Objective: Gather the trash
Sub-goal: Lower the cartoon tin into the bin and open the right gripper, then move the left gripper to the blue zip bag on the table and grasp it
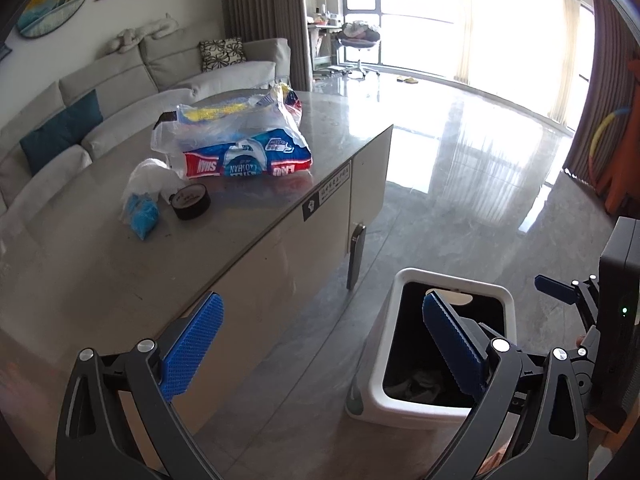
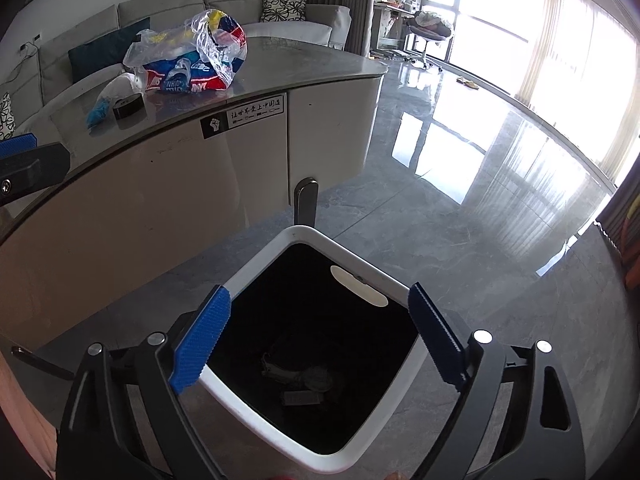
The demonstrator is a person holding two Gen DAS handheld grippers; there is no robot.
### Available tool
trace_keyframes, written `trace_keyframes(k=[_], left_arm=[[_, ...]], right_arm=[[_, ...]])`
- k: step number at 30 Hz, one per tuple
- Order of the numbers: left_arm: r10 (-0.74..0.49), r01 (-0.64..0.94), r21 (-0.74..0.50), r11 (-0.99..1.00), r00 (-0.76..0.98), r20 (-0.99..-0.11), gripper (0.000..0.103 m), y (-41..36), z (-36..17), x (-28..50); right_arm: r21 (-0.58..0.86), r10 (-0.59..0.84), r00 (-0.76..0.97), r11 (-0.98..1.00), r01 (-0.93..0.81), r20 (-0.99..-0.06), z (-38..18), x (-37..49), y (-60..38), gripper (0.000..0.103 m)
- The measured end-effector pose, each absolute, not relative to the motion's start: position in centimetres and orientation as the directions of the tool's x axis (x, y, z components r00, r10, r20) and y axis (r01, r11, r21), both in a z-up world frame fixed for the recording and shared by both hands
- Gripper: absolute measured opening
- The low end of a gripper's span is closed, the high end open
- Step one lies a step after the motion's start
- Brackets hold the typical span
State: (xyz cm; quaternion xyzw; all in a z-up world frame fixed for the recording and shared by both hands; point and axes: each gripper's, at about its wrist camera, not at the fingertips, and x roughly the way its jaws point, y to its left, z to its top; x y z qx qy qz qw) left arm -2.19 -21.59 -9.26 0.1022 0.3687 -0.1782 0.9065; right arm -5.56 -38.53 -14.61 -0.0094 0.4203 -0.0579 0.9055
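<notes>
Left wrist view takes in a grey floor (image 1: 460,184) that fills the right half of the frame, glossy under bright windows. A sofa (image 1: 120,76) runs along the upper left. A long cabinet (image 1: 248,236) with a grey top crosses the left and centre. A white bin (image 1: 404,300) stands on the floor at lower right, just beside the cabinet front; its inside is dark, with some trash at the bottom. On the cabinet top, centre left, lies a clear bag (image 1: 236,140) stuffed with blue, red and yellow packaging. Near it, lower left, sit a white wad (image 1: 150,176), a blue wrapper (image 1: 140,214) and a black tape roll (image 1: 191,202).

Left gripper (image 1: 320,340) stands wide, nothing between its blue pads (image 1: 192,352); one pad shows over the cabinet edge, the other over the bin mouth. Part of the right gripper shows at the right edge.

Right wrist view looks down into the bin (image 2: 248,276), centre bottom. Right gripper (image 2: 320,340) is spread wide and empty, its pads (image 2: 200,340) over the two sides of the rim. Trash (image 2: 300,380) lies dim at the bottom. The bag (image 2: 188,56) sits on the cabinet (image 2: 180,168) at upper left, with the tape roll (image 2: 128,106) and wrapper (image 2: 98,112) left of it.
</notes>
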Motion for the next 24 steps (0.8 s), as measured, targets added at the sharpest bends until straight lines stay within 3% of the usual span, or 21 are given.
trace_keyframes(k=[10, 24], left_arm=[[-0.238, 0.347, 0.023, 0.938, 0.688, -0.685, 0.099, -19.5, -8.3, -1.5], [-0.137, 0.178, -0.006, 0.984, 0.734, -0.666, 0.099, -11.2, -6.8, 4.2]], right_arm=[[-0.082, -0.119, 0.693, 0.993, 0.087, -0.711, -11.8, -5.9, -37.2, 0.099], [-0.084, -0.008, 0.774, 0.995, -0.059, -0.633, -6.8, -2.6, -30.8, 0.099]])
